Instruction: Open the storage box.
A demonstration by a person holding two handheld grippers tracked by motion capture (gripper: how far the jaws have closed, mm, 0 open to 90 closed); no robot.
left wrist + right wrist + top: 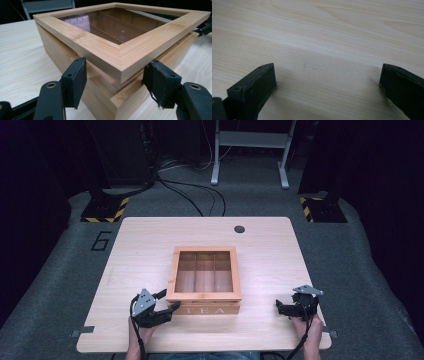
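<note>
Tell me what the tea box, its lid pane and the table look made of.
Tea box: likely bamboo or light wood, smooth finish, fine parallel strips. Lid pane: clear glass or acrylic, glossy, showing reflections. Table: pale woodgrain top, matte, possibly laminate.

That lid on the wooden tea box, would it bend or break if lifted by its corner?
The lid has a thick wooden frame, so it probably stays stiff. Its clear pane looks like glass or plastic, likely fragile if dropped. It already sits slightly raised above the box.
</note>
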